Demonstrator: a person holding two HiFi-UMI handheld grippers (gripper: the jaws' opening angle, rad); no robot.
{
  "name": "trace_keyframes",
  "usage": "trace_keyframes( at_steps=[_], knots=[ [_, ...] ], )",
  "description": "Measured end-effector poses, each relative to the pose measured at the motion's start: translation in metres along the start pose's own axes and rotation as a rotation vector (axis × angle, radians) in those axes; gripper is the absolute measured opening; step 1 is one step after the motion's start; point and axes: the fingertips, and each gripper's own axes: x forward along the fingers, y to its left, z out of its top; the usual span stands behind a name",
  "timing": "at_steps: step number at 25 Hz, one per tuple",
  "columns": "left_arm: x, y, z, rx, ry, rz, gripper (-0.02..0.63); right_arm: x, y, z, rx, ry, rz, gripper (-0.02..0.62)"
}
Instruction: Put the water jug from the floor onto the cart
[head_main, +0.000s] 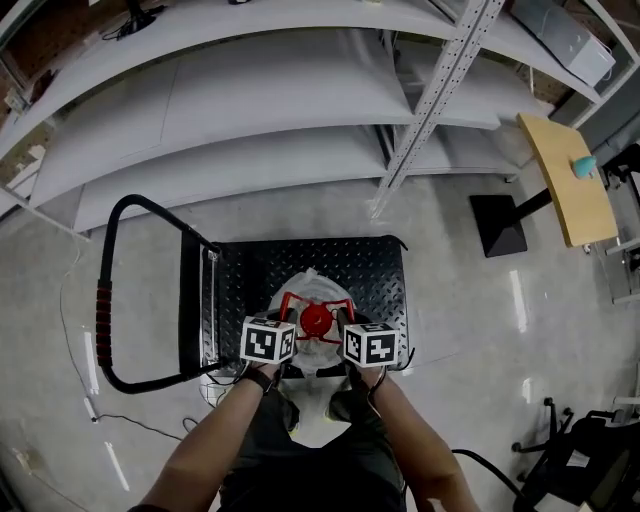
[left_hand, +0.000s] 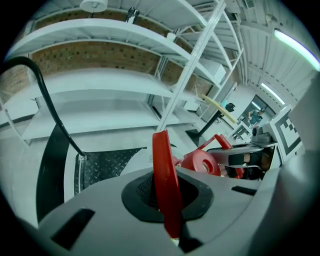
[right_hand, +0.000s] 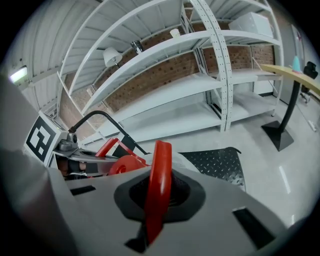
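The water jug (head_main: 308, 288), clear with a red cap (head_main: 316, 320) and a red handle frame, is over the near edge of the black cart deck (head_main: 372, 272); whether it rests on the deck is unclear. My left gripper (head_main: 291, 322) is shut on the handle's left strap (left_hand: 165, 170), and my right gripper (head_main: 344, 324) is shut on the right strap (right_hand: 159, 182). The left gripper view has the cap (left_hand: 202, 162) just right of the left gripper (left_hand: 168, 200). In the right gripper view the cap (right_hand: 127, 164) sits left of the right gripper (right_hand: 156, 205).
The cart's black push handle (head_main: 104, 305) loops up at the left. White shelving (head_main: 280, 120) runs along the far side, with a perforated upright (head_main: 430, 100). A wooden tabletop (head_main: 568, 180) on a black base plate (head_main: 498, 224) stands at the right. A thin cable (head_main: 130, 425) lies on the floor.
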Motion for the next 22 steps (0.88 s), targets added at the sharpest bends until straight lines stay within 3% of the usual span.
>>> trace_keyframes(
  at_steps=[6,14,22],
  knots=[
    [0.021,0.031,0.011,-0.015,-0.055,-0.011,0.003,0.032,-0.012,0.01,0.004,-0.032,0.013,0.002],
    [0.02,0.039,-0.006,-0.039,-0.05,-0.004,0.003,0.035,-0.024,-0.023,0.008,0.049,-0.022,0.002],
    [0.019,0.046,-0.02,-0.034,-0.039,-0.011,0.003,0.038,-0.018,-0.021,-0.008,0.036,-0.009,0.003]
  ],
)
